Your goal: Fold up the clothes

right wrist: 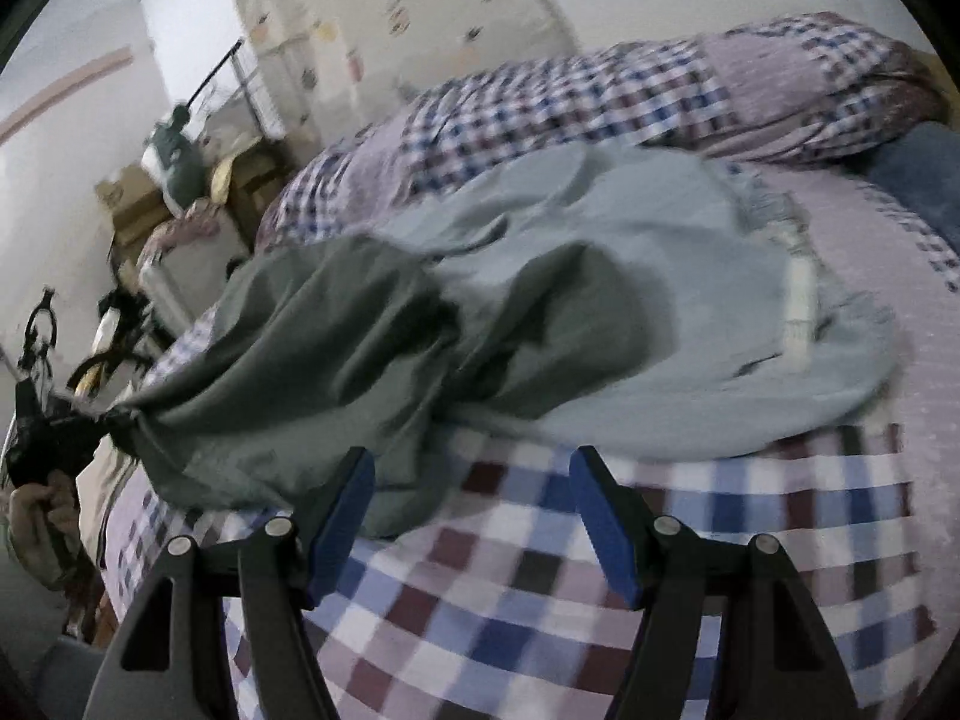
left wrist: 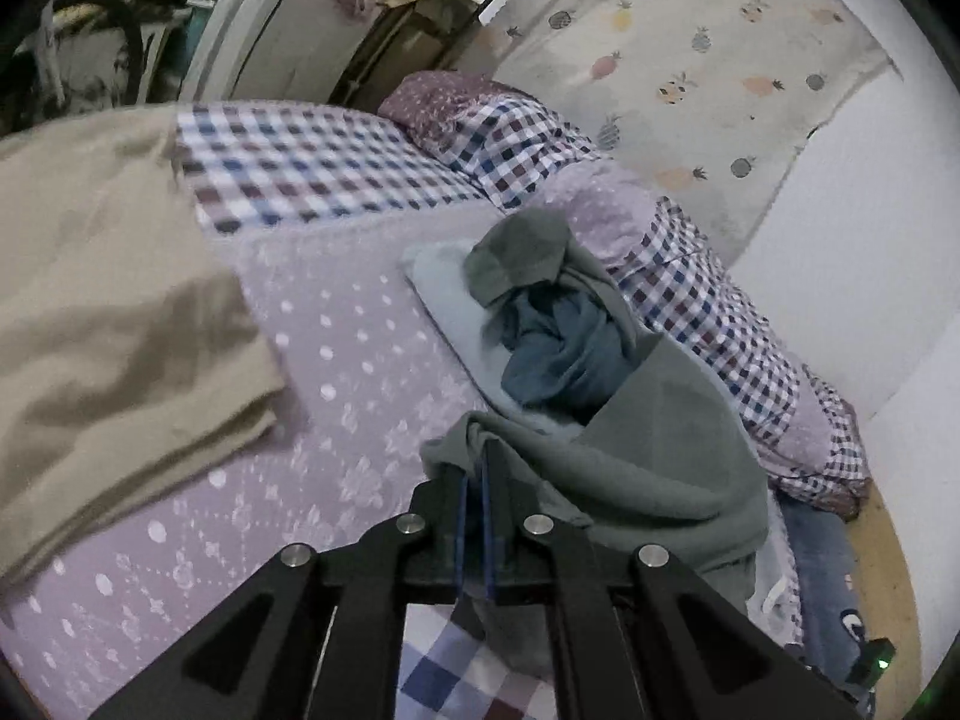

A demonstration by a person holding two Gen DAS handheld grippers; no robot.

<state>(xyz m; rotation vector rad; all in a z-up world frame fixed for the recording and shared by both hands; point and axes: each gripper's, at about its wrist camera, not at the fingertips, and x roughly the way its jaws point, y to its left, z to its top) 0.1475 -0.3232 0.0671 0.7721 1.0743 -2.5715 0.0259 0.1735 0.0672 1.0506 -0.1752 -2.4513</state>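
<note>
In the left wrist view, the left hand-held gripper (left wrist: 475,468) has its blue-padded fingers pressed almost together on a bunched edge of a grey-green soft cloth garment (left wrist: 648,456), which drapes away to the right over the bed. Just beyond it a crumpled dark blue garment (left wrist: 558,354) lies on a flat pale blue-grey garment (left wrist: 444,288), with another grey-green fold on top. All this rests on a lilac bedsheet with white dots (left wrist: 336,360); a folded tan blanket (left wrist: 108,312) lies to the left, and a rolled plaid-and-lilac quilt (left wrist: 690,276) runs along the white wall. In the right wrist view, the right hand-held gripper (right wrist: 471,504) stands wide open and holds nothing, its fingers low over a plaid section of bedding (right wrist: 540,588). The grey-green garment lies just ahead of its left finger, stretched leftwards to the left hand-held gripper, gripped by a person's hand (right wrist: 36,516) at the frame's edge. The pale garment spreads behind it, and the quilt lies beyond.
</note>
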